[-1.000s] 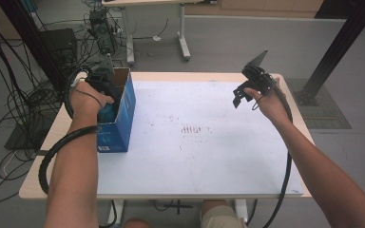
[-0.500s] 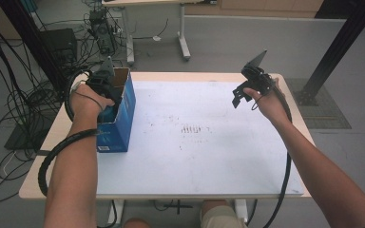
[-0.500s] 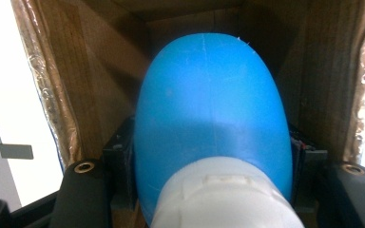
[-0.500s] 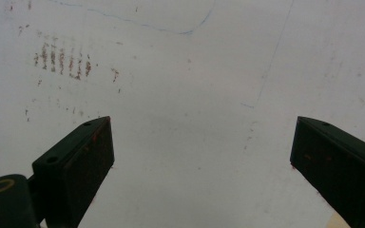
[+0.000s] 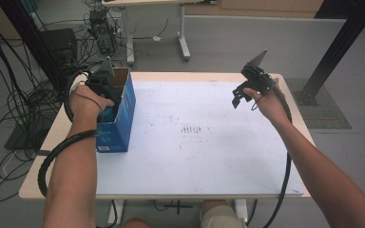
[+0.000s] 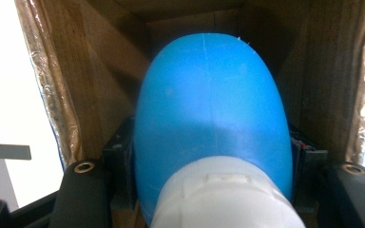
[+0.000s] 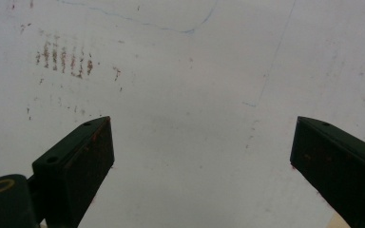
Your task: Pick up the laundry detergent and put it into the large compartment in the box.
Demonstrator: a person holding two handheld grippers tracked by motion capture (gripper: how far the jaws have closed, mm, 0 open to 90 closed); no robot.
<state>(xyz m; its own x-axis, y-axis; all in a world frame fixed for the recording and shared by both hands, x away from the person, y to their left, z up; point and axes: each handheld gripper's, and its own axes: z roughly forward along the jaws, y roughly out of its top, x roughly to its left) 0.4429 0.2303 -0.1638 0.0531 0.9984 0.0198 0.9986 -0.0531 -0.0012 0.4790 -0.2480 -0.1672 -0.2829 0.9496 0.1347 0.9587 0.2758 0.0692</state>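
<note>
An open blue cardboard box (image 5: pixel 123 118) stands at the left edge of the white table (image 5: pixel 195 161). My left gripper (image 5: pixel 103 85) reaches down into it. In the left gripper view, the brown inside walls of the box (image 6: pixel 100 71) surround a smooth, rounded blue object with a white end (image 6: pixel 209 109). My left gripper (image 6: pixel 211 161) is shut on that object, with a black jaw pressed against each side. My right gripper (image 5: pixel 241 92) hovers over the table's far right part. Its jaws stand wide apart, and my right gripper (image 7: pixel 202 156) has nothing between them but bare tabletop.
A patch of small brownish marks (image 5: pixel 195 128) sits near the table's middle, and the marks (image 7: pixel 64 57) also show in the right gripper view. Cables and equipment (image 5: pixel 100 28) crowd the floor at the back left. A black post (image 5: pixel 332 52) stands at the right.
My left hand has shifted slightly inside the box. The right gripper has stayed almost where it was, still open.
</note>
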